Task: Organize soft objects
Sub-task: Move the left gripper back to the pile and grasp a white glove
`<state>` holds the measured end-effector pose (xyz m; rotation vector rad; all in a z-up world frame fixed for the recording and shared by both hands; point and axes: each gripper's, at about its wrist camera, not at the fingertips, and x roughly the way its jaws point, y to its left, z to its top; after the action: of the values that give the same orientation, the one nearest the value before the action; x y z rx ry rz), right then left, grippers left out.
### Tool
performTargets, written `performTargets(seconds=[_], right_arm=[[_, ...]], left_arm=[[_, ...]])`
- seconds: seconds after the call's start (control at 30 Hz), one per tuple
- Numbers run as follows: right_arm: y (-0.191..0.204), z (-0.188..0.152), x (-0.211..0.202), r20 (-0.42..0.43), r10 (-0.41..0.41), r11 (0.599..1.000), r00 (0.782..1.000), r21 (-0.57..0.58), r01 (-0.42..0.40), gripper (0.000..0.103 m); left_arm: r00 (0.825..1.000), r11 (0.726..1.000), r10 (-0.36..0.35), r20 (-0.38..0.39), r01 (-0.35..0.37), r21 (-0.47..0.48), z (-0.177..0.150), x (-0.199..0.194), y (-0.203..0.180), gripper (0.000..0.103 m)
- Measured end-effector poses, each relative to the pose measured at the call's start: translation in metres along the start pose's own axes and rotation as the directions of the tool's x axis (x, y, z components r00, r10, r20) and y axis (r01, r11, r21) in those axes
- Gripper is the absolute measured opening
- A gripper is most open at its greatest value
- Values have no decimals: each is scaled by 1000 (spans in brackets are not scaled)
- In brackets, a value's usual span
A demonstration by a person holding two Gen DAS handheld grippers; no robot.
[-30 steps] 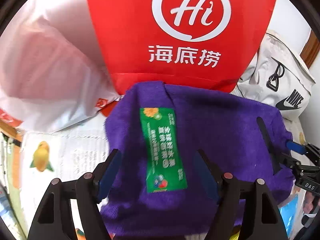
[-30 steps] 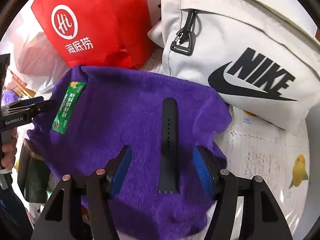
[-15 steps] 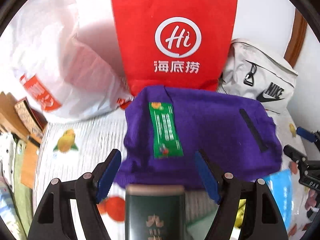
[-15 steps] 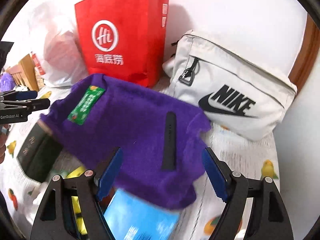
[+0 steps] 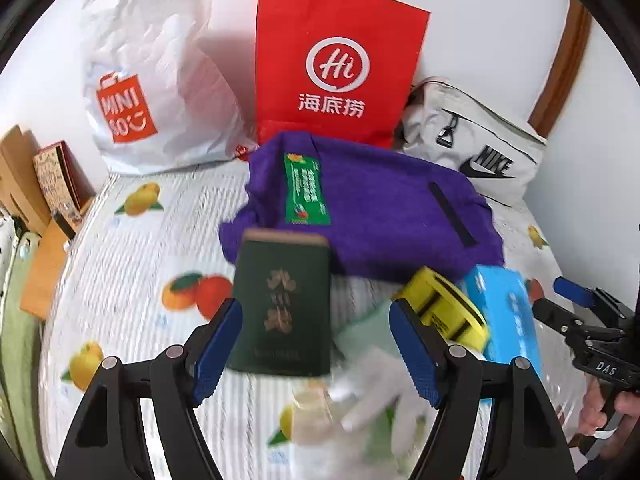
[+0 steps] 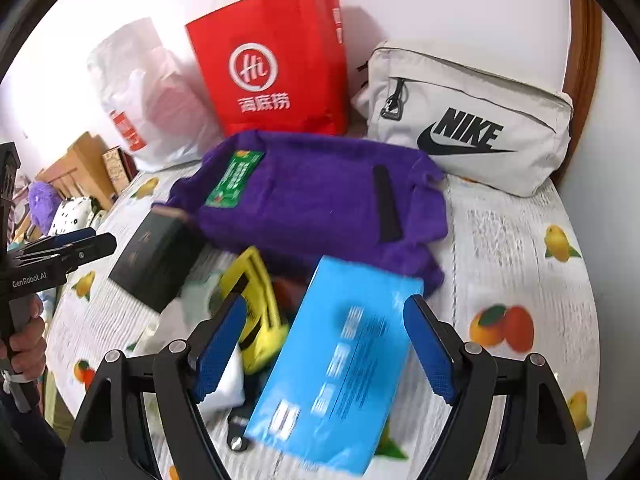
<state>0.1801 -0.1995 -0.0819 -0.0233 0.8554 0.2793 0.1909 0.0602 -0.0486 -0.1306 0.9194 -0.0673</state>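
A folded purple towel (image 5: 380,208) (image 6: 320,200) lies on the fruit-print cloth (image 5: 140,260) in front of the red paper bag (image 5: 336,64). On the towel rest a green sachet (image 5: 306,190) (image 6: 236,178) and a black strap (image 5: 452,214) (image 6: 386,204). My left gripper (image 5: 316,308) hovers open above a dark green box (image 5: 284,304), short of the towel, nothing between its pads. My right gripper (image 6: 326,304) is open over a blue box (image 6: 344,356), also apart from the towel.
A yellow object (image 6: 256,296) and pale soft items lie between the boxes. A white Nike bag (image 6: 472,128) and a white plastic shopping bag (image 5: 152,92) stand along the wall. Cardboard boxes (image 5: 24,184) sit at the left edge.
Both grippers have drawn back and upward from the purple towel, which stays put. The green box, blue box and yellow object have come into view. The right jaws stand a little wider.
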Motion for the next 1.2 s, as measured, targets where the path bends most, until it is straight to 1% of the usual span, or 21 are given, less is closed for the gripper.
performTargets(seconds=[0.07, 0.13, 0.2, 0.37, 0.47, 0.53, 0.7, 0.87, 0.9, 0.93, 0.97, 1.0, 1.03, 1.1, 1.13, 1.17, 1.2], right_arm=[[6, -11, -8, 13, 10, 1000, 1000, -5, -10, 81], [12, -21, -16, 25, 29, 1000, 999, -1, -29, 81], [16, -30, -21, 31, 37, 999, 999, -2, -37, 81], [20, -51, -33, 45, 32, 999, 998, -2, -32, 81], [16, -63, -39, 51, 40, 999, 998, 7, -40, 81], [14, -69, -42, 54, 31, 999, 998, 12, -31, 81], [4, -83, -41, 48, 29, 999, 998, 17, -30, 81], [-2, -91, -33, 22, 31, 999, 999, 34, -32, 81], [-2, -92, -33, 23, 24, 999, 999, 31, -25, 81], [-2, -93, -34, 27, 19, 1000, 999, 25, -19, 81], [-1, -93, -34, 30, 19, 1000, 999, 19, -20, 81], [0, -93, -34, 33, 25, 1000, 999, 14, -25, 81], [1, -93, -34, 34, 28, 1000, 999, 12, -28, 81], [4, -92, -32, 31, 35, 999, 999, 10, -35, 81], [5, -92, -32, 31, 39, 999, 999, 7, -40, 81], [7, -92, -32, 32, 44, 999, 999, 3, -44, 81], [9, -92, -33, 32, 47, 999, 998, -3, -47, 81]], left_arm=[[1000, 1000, -18, 12, 18, 4, -14, -7, -2, 74], [1000, 1000, -13, 10, 13, 12, -28, -11, -6, 74], [1000, 999, -23, 7, 23, 22, -39, -11, -11, 74], [997, 996, -78, -21, 79, 51, -60, -3, -26, 74], [993, 992, -109, -37, 111, 54, -66, 8, -36, 74], [991, 990, -125, -41, 127, 57, -68, 16, -41, 74], [989, 989, -136, -67, 139, 56, -69, 40, -52, 74], [985, 987, -144, -91, 149, 52, -68, 61, -56, 74], [984, 986, -153, -90, 157, 49, -69, 62, -56, 72], [982, 983, -171, -85, 175, 45, -70, 62, -56, 68], [978, 980, -191, -84, 195, 47, -70, 62, -56, 54], [975, 977, -206, -87, 210, 46, -70, 62, -57, 46], [972, 974, -217, -89, 222, 47, -70, 61, -58, 44], [979, 978, -188, -74, 193, 76, -70, 58, -61, 33], [981, 978, -181, -69, 187, 93, -70, 55, -63, 30], [980, 977, -185, -68, 191, 95, -71, 51, -63, 21], [978, 975, -198, -70, 204, 93, -70, 49, -62, 17]])
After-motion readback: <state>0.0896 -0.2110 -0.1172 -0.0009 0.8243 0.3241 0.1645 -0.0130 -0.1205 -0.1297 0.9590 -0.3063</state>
